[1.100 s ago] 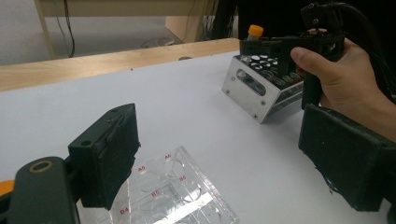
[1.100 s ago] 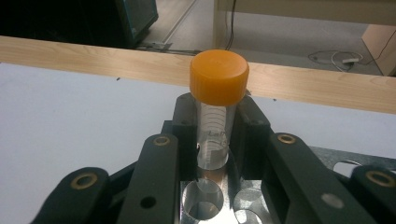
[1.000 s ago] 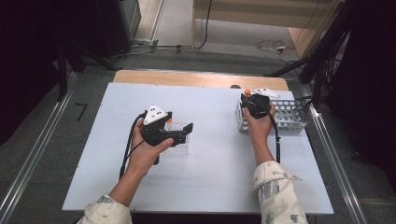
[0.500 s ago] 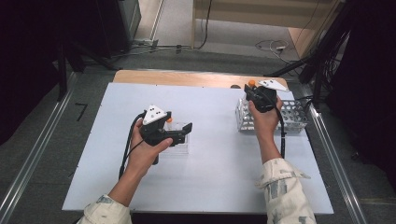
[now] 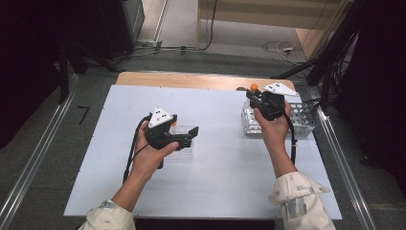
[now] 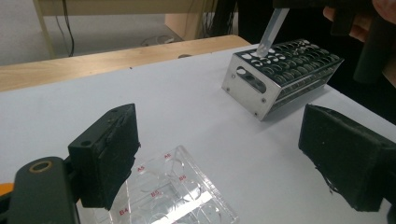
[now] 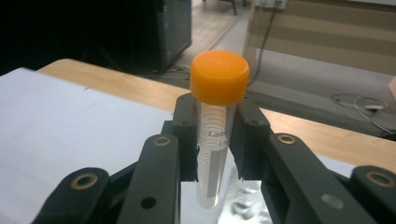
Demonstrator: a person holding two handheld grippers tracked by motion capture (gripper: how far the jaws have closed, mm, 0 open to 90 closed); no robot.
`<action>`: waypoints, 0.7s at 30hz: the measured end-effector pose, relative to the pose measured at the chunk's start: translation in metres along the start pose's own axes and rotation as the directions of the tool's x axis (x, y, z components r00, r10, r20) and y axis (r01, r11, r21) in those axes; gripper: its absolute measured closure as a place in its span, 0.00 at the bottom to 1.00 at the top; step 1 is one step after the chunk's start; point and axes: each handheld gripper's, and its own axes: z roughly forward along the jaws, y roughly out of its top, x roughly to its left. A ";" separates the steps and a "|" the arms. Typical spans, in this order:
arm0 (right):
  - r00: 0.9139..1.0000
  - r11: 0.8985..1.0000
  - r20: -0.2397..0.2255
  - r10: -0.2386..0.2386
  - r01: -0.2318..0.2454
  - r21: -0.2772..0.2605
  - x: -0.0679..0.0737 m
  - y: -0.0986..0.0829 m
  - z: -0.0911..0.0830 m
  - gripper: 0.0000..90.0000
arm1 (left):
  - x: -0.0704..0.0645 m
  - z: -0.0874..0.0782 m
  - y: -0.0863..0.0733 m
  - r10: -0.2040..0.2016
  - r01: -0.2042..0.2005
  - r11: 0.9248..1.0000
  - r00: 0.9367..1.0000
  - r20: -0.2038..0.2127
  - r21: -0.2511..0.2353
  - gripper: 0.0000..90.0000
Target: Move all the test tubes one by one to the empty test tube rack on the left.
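High view: the left gripper (image 5: 189, 136) hovers with jaws apart over a clear well plate (image 5: 184, 143) on the white table (image 5: 220, 191), while the right gripper (image 5: 253, 98) holds an orange-capped tube (image 5: 254, 87) above the metal tube rack (image 5: 277, 120). Left gripper view: the tube's tip (image 6: 271, 32) meets the rack's (image 6: 280, 74) top holes. Right gripper view: the jaws clamp the tube (image 7: 215, 126) just below its cap.

The left tool (image 5: 189, 135) hangs low with jaws spread wide, while the right tool (image 7: 215, 140) is raised, jaws clamped.
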 end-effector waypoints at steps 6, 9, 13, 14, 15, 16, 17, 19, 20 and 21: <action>0.995 0.998 -0.083 -0.053 0.054 0.015 0.030 -0.011 -0.010 0.79 | -0.006 0.002 0.006 0.022 -0.022 1.000 1.000 -0.003 0.003 0.16; 0.990 0.997 -0.117 -0.076 0.080 0.025 0.044 -0.021 -0.010 0.79 | -0.010 0.006 0.009 0.051 -0.051 0.999 0.999 -0.002 0.020 0.17; 0.984 0.995 -0.163 -0.076 0.086 0.053 0.058 -0.035 -0.004 0.79 | -0.014 0.015 0.011 0.043 -0.043 0.999 0.999 0.002 0.017 0.19; 0.982 0.995 -0.174 -0.075 0.086 0.057 0.061 -0.038 -0.002 0.79 | -0.013 0.017 0.012 0.042 -0.042 0.999 0.999 0.001 0.018 0.19; 0.981 0.994 -0.182 -0.074 0.087 0.062 0.063 -0.040 -0.002 0.79 | -0.013 0.020 0.012 0.036 -0.036 0.999 0.999 -0.002 0.020 0.20; 0.979 0.994 -0.191 -0.074 0.088 0.066 0.065 -0.041 -0.001 0.79 | -0.013 0.022 0.012 0.032 -0.032 0.999 0.999 -0.006 0.021 0.21; 0.977 0.994 -0.200 -0.069 0.084 0.064 0.067 -0.042 -0.001 0.79 | -0.013 0.025 0.013 0.024 -0.023 1.000 1.000 -0.006 0.019 0.22; 0.974 0.994 -0.219 -0.067 0.084 0.073 0.071 -0.045 -0.001 0.79 | -0.014 0.030 0.013 0.005 -0.006 1.000 1.000 0.007 0.016 0.24; 0.971 0.993 -0.229 -0.072 0.092 0.077 0.074 -0.047 -0.002 0.79 | -0.015 0.032 0.014 0.003 -0.003 1.000 1.000 0.010 0.014 0.24; 0.969 0.992 -0.234 -0.077 0.097 0.078 0.076 -0.048 -0.002 0.79 | -0.016 0.035 0.014 0.010 -0.010 1.000 1.000 0.012 0.014 0.25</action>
